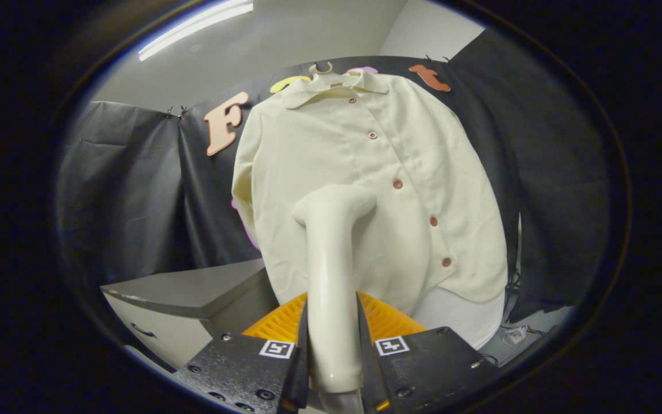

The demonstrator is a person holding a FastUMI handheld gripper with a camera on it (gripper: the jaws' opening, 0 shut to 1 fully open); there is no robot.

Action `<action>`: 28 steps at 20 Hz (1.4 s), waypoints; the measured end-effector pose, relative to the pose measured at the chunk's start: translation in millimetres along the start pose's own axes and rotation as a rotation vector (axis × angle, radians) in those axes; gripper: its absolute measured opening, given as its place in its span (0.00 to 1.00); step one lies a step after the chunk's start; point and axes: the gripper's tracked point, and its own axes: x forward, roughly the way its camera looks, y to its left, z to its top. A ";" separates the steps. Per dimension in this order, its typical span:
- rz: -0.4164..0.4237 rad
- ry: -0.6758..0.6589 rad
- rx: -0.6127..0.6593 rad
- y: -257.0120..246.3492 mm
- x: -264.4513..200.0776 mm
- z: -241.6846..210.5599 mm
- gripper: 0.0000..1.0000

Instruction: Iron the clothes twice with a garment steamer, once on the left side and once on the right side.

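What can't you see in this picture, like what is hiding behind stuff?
1. Gripper view: the steamer head's face is turned to the shirt, so any steam holes or contact are hidden.
2. The steamer's handle bottom is cut off below the tongs, which are clamped on it.
3. The shirt's middle hem hides behind the steamer.
4. The hanger is mostly covered by the collar.

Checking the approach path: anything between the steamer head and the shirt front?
Nothing visible. The gripper is shut on the garment steamer, whose head is up against or just short of the cream shirt left of the button row; contact cannot be told. The grey cabinet sits lower, beside the shirt's hem, off the path.
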 end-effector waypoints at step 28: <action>-0.072 0.192 0.047 -41.0 -55.1 -92.1 0.37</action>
